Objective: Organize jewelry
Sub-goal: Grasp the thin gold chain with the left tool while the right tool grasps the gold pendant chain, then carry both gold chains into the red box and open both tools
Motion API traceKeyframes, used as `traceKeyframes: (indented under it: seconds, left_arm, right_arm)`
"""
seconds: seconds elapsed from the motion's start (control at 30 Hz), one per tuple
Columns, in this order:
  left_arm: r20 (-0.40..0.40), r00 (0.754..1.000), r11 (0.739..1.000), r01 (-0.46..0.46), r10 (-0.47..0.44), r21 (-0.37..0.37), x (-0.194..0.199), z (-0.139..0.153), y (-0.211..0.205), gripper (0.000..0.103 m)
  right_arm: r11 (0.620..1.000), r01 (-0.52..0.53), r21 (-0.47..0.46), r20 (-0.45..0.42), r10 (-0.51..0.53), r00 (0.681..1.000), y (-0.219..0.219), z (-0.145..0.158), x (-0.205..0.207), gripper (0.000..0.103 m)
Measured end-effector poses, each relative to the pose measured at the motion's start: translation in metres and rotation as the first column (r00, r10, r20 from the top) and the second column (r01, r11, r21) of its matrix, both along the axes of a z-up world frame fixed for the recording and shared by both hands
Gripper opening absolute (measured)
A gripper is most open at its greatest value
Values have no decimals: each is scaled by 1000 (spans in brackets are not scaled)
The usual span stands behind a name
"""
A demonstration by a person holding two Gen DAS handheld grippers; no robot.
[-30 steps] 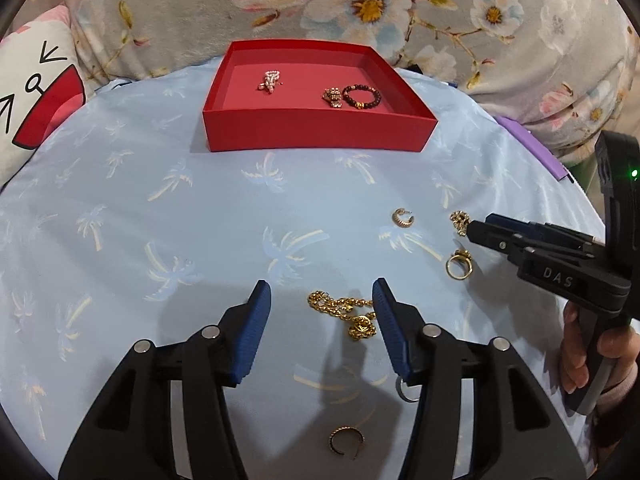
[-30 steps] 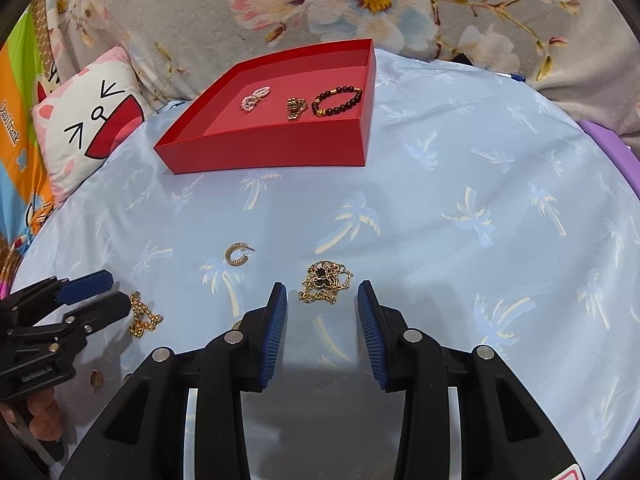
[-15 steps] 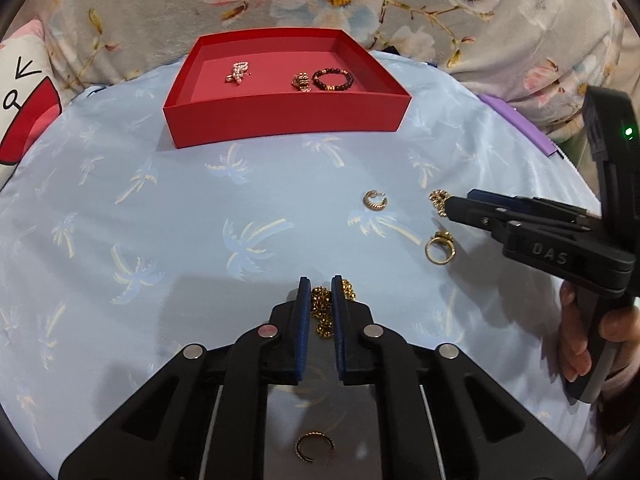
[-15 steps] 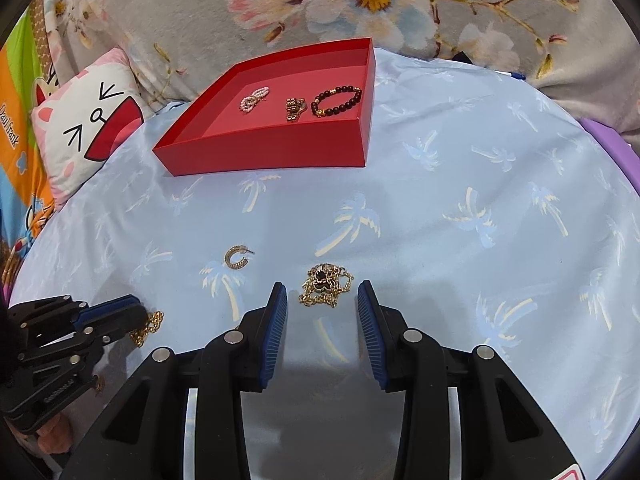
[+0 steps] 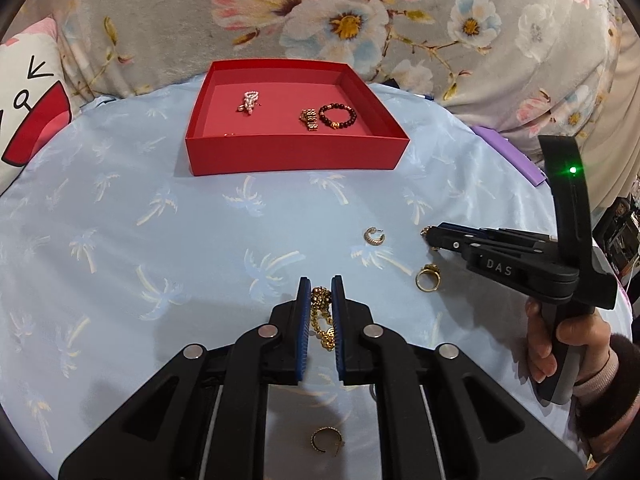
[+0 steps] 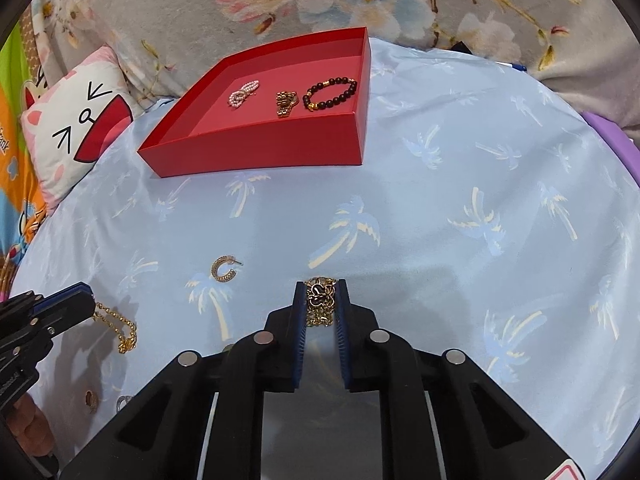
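Observation:
A red tray (image 5: 296, 156) at the back of the blue cloth holds a pearl piece (image 5: 249, 101), a small gold piece (image 5: 309, 119) and a dark bead bracelet (image 5: 337, 117). My left gripper (image 5: 320, 280) is shut on a gold chain (image 5: 320, 304); in the right wrist view that chain (image 6: 120, 328) trails from the left gripper (image 6: 76, 300) onto the cloth. My right gripper (image 6: 320, 283) is closing its jaws, and a gold chain with a black pendant (image 6: 319, 300) is pinched between the pads. The right gripper (image 5: 431, 235) also shows in the left wrist view.
Loose on the cloth lie a gold hoop earring (image 5: 374, 236), a gold ring (image 5: 427, 278) and an open gold ring (image 5: 326, 440). A cat-face pillow (image 6: 80, 120) sits at the left, a floral blanket (image 5: 360, 20) behind the tray, a purple edge (image 5: 508, 152) at the right.
The left jaws went from wide open to shut on the gold chain. The right jaws, open until half a second ago, have closed in on the pendant chain.

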State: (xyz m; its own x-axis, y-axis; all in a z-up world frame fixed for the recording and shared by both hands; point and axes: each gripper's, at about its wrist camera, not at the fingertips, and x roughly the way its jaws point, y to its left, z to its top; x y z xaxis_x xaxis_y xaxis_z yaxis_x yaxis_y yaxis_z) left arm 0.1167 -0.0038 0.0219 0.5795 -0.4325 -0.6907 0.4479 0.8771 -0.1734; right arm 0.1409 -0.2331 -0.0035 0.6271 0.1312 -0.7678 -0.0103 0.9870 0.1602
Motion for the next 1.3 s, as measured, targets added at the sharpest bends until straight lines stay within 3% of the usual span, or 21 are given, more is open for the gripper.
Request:
traceKeyframes:
  seconds: [0.33, 0.7, 0.87, 1.03, 1.3]
  left_arm:
    - [9, 1000, 1000, -20, 20, -23, 5, 10, 10, 9]
    - [148, 989, 1000, -16, 16, -1, 35, 73, 11, 9]
    - [192, 981, 999, -25, 29, -21, 69, 100, 2, 9]
    - [218, 975, 999, -39, 44, -27, 113, 114, -14, 10]
    - [164, 983, 997, -76, 79, -22, 177, 92, -28, 10]
  right_arm:
    - [999, -1, 39, 85, -3, 996, -7, 25, -14, 12]
    - [999, -38, 26, 216, 31, 976, -12, 95, -7, 12]
    - [998, -60, 26, 270, 51, 962, -13, 129, 26, 12]
    - [996, -57, 64, 278, 37, 960, -14, 144, 71, 12]
    - [996, -43, 80, 201, 27, 979, -5, 117, 128, 12]
